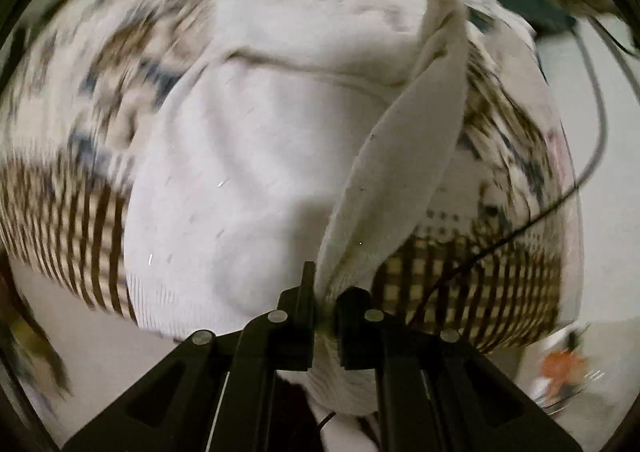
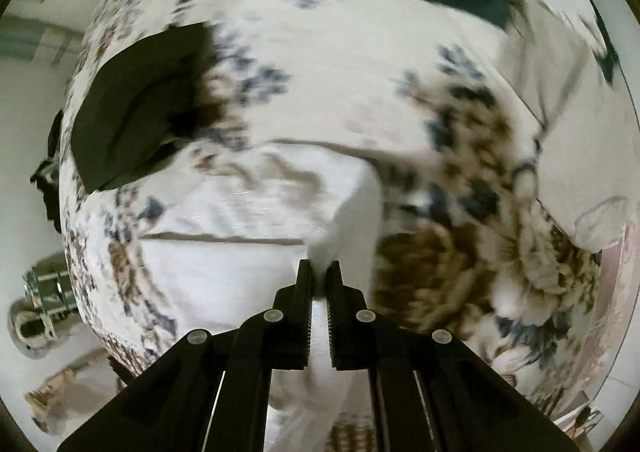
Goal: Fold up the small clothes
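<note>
Mid-fold; my left gripper [image 1: 324,304] clamped on the white garment [image 1: 248,172] edge, my right gripper [image 2: 319,276] pinching another fold of it; body spread below both on the floral sheet [image 2: 360,72]; next, I judge: carry both edges across evenly, lay flat.

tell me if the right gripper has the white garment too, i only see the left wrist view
Observer: Yes, the right gripper is shut on a pinched fold of the white garment.
Operator: anything off the bed on that side
Observer: A shiny metal object sits past the edge of the floral sheet, at the lower left of the right wrist view.
</note>
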Action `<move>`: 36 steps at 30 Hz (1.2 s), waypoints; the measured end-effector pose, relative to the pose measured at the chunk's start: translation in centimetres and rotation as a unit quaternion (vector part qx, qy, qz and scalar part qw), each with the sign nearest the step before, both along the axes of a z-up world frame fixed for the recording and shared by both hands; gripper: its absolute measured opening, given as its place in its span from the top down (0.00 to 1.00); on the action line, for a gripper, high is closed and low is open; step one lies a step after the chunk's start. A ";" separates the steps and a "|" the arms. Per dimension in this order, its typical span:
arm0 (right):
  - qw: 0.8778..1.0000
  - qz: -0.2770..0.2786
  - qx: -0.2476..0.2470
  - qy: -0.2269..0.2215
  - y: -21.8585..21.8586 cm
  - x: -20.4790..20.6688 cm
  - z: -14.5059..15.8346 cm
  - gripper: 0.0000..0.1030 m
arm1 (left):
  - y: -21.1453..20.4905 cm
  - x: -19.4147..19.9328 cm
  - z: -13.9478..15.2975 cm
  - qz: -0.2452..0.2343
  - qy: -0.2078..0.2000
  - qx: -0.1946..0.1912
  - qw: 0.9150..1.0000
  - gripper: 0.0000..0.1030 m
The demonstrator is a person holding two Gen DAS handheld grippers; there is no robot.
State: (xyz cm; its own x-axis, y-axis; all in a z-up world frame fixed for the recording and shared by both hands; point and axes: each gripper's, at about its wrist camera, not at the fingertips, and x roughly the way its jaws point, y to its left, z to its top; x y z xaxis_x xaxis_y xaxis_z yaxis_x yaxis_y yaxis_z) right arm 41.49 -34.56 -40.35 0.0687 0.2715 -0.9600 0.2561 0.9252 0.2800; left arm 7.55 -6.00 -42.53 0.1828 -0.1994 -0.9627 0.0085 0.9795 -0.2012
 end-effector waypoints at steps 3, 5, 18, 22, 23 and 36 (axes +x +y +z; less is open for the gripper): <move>0.999 0.026 -0.019 -0.004 6.0 1.9 1.7 0.94 | 4.7 0.2 -0.8 0.060 0.016 -0.033 0.998 0.95; 0.998 0.048 -0.033 -0.004 10.7 3.4 2.3 0.94 | 7.4 0.2 -1.0 0.090 0.012 -0.044 0.995 0.95; 0.979 0.145 -0.142 0.006 32.1 9.6 -4.4 0.94 | 16.5 -0.4 -5.1 0.188 0.041 -0.089 0.977 0.95; 0.975 0.159 -0.154 0.010 35.4 10.1 -6.8 0.94 | 18.7 -0.6 -6.1 0.206 0.052 -0.081 0.974 0.95; 0.974 0.161 -0.156 0.011 35.9 10.2 -7.2 0.94 | 19.1 -0.7 -6.3 0.207 0.054 -0.079 0.974 0.95; 0.962 0.265 -0.045 0.051 35.5 1.7 -5.8 0.52 | 25.8 -3.0 -7.8 0.254 0.084 -0.139 0.953 0.91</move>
